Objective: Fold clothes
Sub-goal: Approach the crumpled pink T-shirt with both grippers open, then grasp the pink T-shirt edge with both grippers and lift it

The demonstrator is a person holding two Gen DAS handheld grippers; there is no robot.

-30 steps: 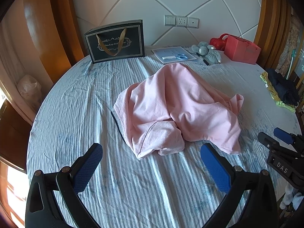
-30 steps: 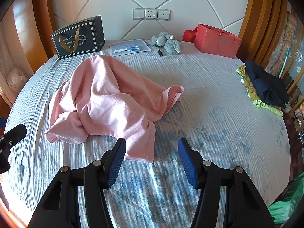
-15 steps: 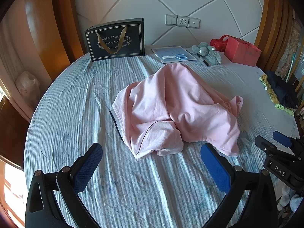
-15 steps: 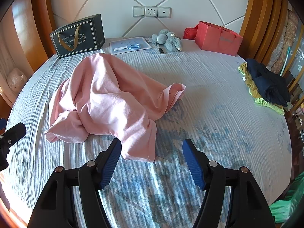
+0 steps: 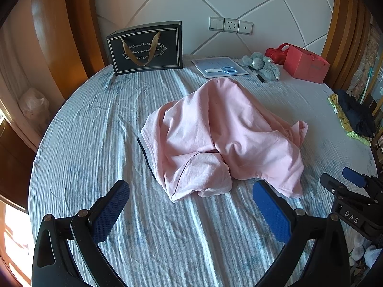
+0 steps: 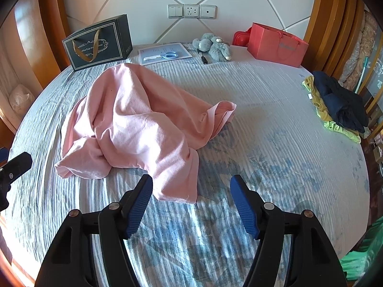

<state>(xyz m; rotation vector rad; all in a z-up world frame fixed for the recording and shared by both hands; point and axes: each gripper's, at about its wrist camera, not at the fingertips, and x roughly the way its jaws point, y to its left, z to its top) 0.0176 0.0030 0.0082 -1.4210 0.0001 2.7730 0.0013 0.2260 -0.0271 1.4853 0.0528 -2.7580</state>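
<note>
A crumpled pink shirt (image 5: 222, 136) lies in a heap on the striped bed cover (image 5: 95, 129), humped up in the middle; it also shows in the right wrist view (image 6: 138, 124). My left gripper (image 5: 191, 209) is open and empty, hovering just short of the shirt's near hem. My right gripper (image 6: 191, 203) is open and empty, its jaws either side of the shirt's near right corner, above the cover. The right gripper also shows at the left wrist view's right edge (image 5: 352, 191).
A dark gift bag (image 5: 146, 47), paper with blue scissors (image 5: 221, 69), a grey plush toy (image 5: 263, 64) and a red bag (image 5: 305, 63) stand at the head of the bed. A pile of dark and yellow-green clothes (image 6: 335, 105) lies at the right edge.
Both grippers have drawn back slightly from the shirt. The right gripper's jaws have opened wider. The shirt has not moved.
</note>
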